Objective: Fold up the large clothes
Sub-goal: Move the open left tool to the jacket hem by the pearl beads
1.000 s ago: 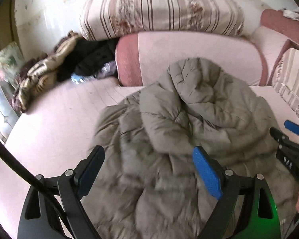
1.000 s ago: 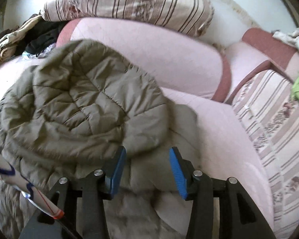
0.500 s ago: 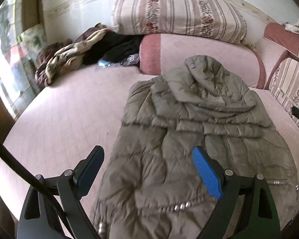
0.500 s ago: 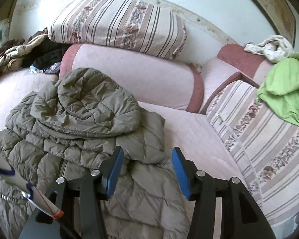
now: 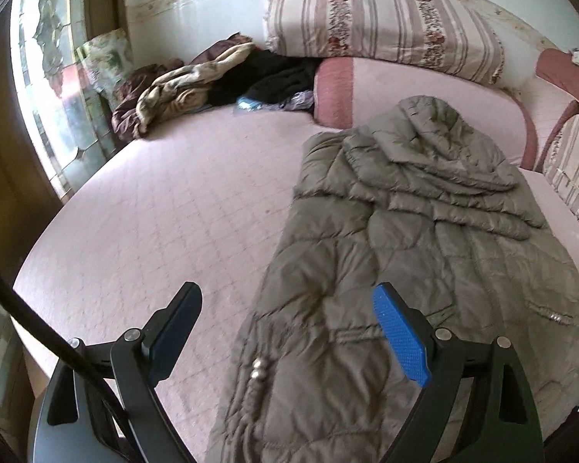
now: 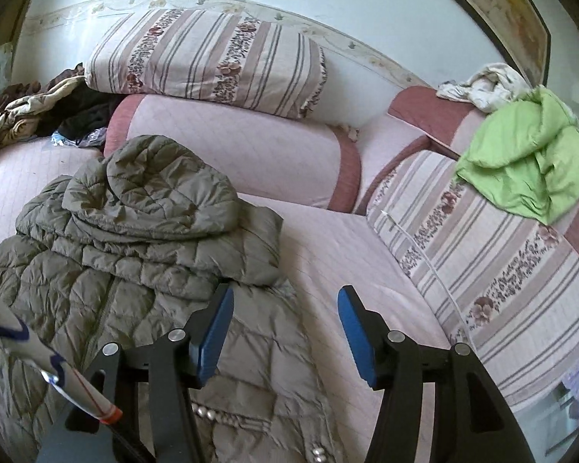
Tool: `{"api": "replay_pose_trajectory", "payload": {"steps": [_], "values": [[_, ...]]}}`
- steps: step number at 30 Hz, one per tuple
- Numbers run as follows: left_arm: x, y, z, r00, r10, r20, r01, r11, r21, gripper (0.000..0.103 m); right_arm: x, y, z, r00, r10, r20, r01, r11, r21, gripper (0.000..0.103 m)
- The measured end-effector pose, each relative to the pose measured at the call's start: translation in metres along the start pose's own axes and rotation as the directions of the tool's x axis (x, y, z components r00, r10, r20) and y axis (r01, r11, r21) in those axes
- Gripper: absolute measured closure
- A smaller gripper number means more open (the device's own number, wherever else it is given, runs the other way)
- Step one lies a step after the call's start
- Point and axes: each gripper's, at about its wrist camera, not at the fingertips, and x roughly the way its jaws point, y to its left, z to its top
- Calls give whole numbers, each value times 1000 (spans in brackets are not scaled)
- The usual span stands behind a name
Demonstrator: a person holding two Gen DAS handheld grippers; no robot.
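Note:
A grey-brown quilted puffer coat (image 5: 417,239) lies lengthwise on the pink bed (image 5: 166,208), its hood folded down over the chest toward the pink bolster. In the right wrist view the same coat (image 6: 127,270) fills the lower left, hood (image 6: 154,189) on top. My left gripper (image 5: 287,314) hovers open above the coat's near left edge, nothing between its blue pads. My right gripper (image 6: 285,316) hangs above the coat's right edge, its jaws opening, nothing between them.
A striped pillow (image 5: 382,23) rests on a pink bolster (image 5: 417,88) at the head. Crumpled dark and tan clothes (image 5: 197,88) lie at the far left by a window. A striped cushion (image 6: 482,254) and a green garment (image 6: 529,162) sit on the right.
Both grippers have pulled back from the coat toward its lower end. The hood now lies folded flat over the chest. The right jaws have widened.

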Motion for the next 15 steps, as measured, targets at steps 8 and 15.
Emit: {"api": "replay_pose_trajectory", "payload": {"steps": [8,15], "values": [[1,21,-15,999,28,-29,-29,999,-17,13,0,-26,-19,999,-23,-45,25,999,41,40],[20,52,-24,992,-29,-125,15,994,-108,13,41,-66,-56,972,32,-234,-2,992,128,36]]}}
